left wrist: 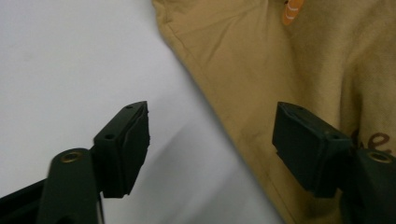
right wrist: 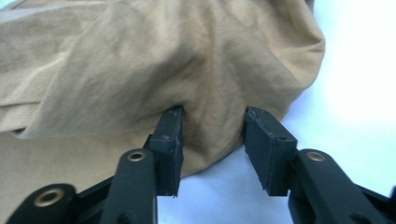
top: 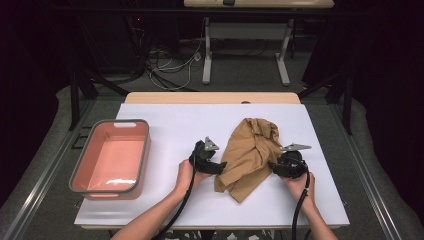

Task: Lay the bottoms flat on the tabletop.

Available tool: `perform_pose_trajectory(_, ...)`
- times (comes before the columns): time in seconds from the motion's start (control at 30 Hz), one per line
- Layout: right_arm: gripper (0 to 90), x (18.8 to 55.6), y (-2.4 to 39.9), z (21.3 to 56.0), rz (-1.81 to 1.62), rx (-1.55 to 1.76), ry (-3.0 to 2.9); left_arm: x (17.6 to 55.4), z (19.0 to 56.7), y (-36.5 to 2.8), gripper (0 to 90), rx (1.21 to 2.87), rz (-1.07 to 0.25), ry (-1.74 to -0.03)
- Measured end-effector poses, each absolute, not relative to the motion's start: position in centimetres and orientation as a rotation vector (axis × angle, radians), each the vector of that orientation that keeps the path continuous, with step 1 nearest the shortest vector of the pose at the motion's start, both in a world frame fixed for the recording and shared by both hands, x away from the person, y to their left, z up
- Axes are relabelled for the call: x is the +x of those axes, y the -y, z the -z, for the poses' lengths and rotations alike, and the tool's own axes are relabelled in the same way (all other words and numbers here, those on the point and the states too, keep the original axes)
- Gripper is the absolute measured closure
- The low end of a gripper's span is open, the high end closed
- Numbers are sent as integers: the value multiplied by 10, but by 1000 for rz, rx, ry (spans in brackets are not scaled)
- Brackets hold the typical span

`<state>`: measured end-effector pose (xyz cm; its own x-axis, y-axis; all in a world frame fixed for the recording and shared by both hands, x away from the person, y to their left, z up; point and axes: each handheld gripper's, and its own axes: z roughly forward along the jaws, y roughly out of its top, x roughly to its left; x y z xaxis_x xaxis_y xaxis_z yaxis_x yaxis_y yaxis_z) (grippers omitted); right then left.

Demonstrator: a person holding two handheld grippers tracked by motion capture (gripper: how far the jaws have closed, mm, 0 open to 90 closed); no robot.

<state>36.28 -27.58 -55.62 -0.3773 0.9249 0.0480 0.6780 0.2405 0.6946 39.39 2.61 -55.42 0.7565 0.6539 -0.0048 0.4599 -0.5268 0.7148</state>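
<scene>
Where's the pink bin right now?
In the high view, the pink bin sits at the table's left edge, left of the left gripper and apart from the tan shirt.

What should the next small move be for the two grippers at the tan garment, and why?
Probably close the right gripper fully on the fold of the tan garment bunched between its jaws, since the pads look not yet tight. The left gripper stands open astride the garment's hem, so it could pinch there next.
</scene>
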Motion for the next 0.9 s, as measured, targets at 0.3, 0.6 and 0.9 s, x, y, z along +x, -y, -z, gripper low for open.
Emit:
perform_pose_trajectory(0.3, 511, 365, 281, 555, -889, 1535, -2100, 397, 562, -16, 529, 2235, -311, -781)
perform_pose_trajectory(0.6, 808, 363, 279, 557, -952, 1491, -2098, 395, 563, -9, 825, 2240, -287, -714)
perform_pose_trajectory(0.9, 881, 362, 279, 554, -943, 1447, -2115, 394, 562, -12, 881, 2237, -299, -720)
